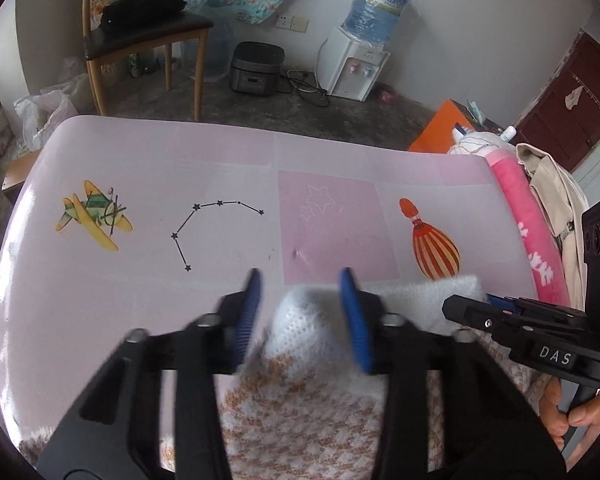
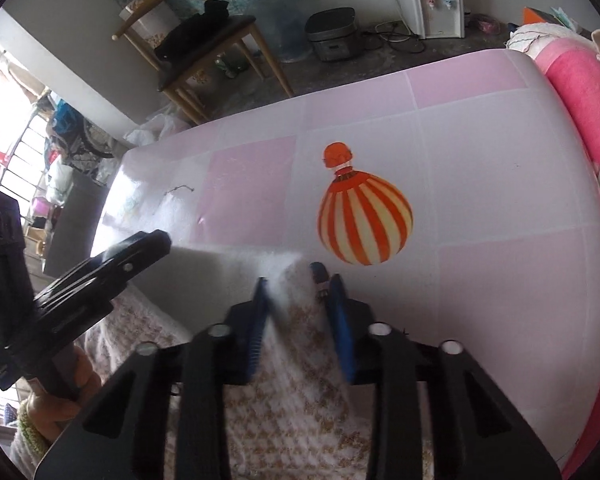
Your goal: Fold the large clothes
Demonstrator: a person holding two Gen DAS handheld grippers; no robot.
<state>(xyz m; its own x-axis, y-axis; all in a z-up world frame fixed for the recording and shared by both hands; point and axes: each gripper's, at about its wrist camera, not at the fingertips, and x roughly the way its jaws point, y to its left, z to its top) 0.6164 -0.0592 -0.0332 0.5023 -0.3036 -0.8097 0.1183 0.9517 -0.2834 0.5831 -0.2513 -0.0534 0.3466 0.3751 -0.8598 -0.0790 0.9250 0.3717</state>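
A white knit garment (image 1: 300,400) with a tan houndstooth pattern lies at the near edge of the pink tiled table (image 1: 140,160). Its fluffy white edge is bunched up between the blue pads of my left gripper (image 1: 300,274), which is shut on it. In the right wrist view the same garment (image 2: 300,380) rises in a ridge between the pads of my right gripper (image 2: 300,280), which is shut on that edge just short of the striped balloon print (image 2: 364,216). The two grippers stand side by side: the right gripper (image 1: 492,300) shows at the left wrist view's right edge, with a hand below it.
A pink rolled towel (image 1: 528,216) and a beige garment (image 1: 556,200) lie along the table's right edge. Beyond the far edge stand a wooden chair (image 1: 140,36), a rice cooker (image 1: 256,68), a water dispenser (image 1: 360,68) and an orange box (image 1: 440,128).
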